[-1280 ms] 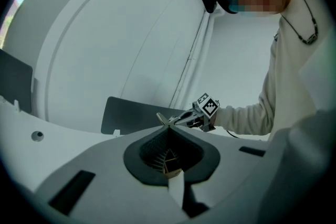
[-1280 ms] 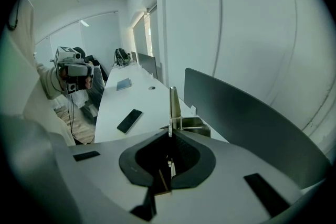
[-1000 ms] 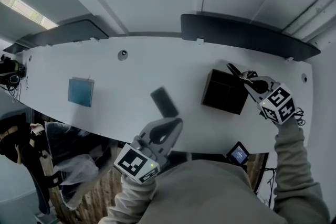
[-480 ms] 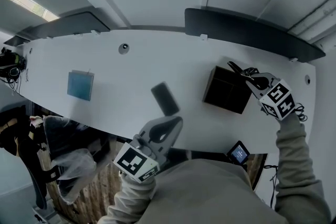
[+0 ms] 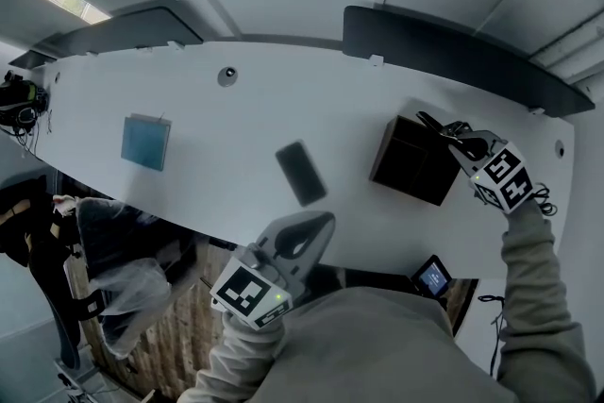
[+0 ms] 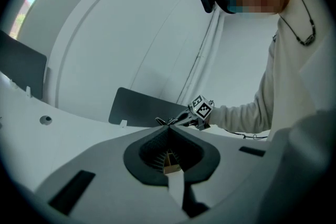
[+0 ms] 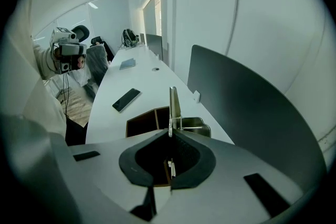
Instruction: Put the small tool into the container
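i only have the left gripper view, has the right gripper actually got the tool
Observer: Yes. The right gripper is shut on the small metal tool, which sticks out past the tips.
Operator: where's the container, can't see it from here
Observer: The black container sits on the white table. In the head view the tool's tip is at the container's edge nearest that gripper.
Operator: is it open on top
Observer: Yes, it is open, and the right gripper view shows a divider splitting it into compartments.
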`<state>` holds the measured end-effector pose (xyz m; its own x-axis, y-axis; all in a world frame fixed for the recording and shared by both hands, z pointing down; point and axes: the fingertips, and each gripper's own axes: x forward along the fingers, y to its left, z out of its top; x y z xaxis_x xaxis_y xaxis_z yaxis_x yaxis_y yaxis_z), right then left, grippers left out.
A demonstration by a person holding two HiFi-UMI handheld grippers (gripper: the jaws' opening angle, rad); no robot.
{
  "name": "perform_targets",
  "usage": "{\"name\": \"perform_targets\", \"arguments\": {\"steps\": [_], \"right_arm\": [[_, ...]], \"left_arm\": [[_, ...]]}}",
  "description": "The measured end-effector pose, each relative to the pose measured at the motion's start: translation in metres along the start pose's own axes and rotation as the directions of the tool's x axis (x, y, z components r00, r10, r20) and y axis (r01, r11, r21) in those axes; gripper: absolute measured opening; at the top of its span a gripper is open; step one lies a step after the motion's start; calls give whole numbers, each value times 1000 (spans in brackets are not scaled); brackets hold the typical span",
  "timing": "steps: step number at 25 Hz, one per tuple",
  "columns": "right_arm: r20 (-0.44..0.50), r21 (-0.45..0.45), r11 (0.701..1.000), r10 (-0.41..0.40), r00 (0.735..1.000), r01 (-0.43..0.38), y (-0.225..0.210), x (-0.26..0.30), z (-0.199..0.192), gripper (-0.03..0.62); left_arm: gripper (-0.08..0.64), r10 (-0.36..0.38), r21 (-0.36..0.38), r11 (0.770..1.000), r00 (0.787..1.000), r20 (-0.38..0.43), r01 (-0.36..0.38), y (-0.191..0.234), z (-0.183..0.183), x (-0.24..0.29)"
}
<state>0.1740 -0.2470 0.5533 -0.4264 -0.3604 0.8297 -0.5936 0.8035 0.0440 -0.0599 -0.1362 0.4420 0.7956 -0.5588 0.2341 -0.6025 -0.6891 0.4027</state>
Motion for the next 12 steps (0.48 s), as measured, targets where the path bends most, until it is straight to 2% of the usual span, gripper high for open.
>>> {"name": "perform_targets", "arguments": {"steps": [5, 12], "right_arm": [[-29, -46, 999, 16, 999, -17, 5, 11, 3, 23], [-105, -130, 991, -7, 994, -7, 12, 33, -1, 23]], "left_arm": [[3, 12, -9, 1000, 1000, 5, -12, 4, 0, -4], [3, 27, -23, 999, 1000, 14, -27, 11, -2, -10]]}}
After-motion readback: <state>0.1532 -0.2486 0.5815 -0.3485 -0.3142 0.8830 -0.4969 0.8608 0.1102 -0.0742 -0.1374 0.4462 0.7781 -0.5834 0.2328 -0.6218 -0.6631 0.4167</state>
